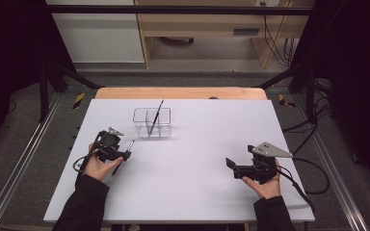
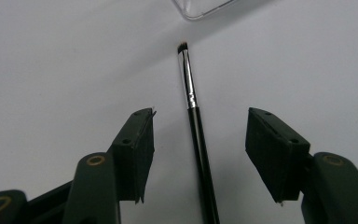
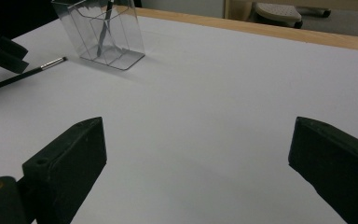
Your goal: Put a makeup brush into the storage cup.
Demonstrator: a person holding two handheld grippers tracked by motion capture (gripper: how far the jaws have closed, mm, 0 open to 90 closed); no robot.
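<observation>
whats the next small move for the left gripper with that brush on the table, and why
Probably close the left gripper on the brush. Its jaws stand open on either side of the black handle without touching it, and the brush lies flat on the table, its bristle tip near the clear organizer, where another brush already stands.

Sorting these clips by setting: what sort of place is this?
Probably a lab recording bench, not a home: a bare white tabletop inside a black metal frame, loose black cables on grey carpet, and a light wooden desk behind.
</observation>
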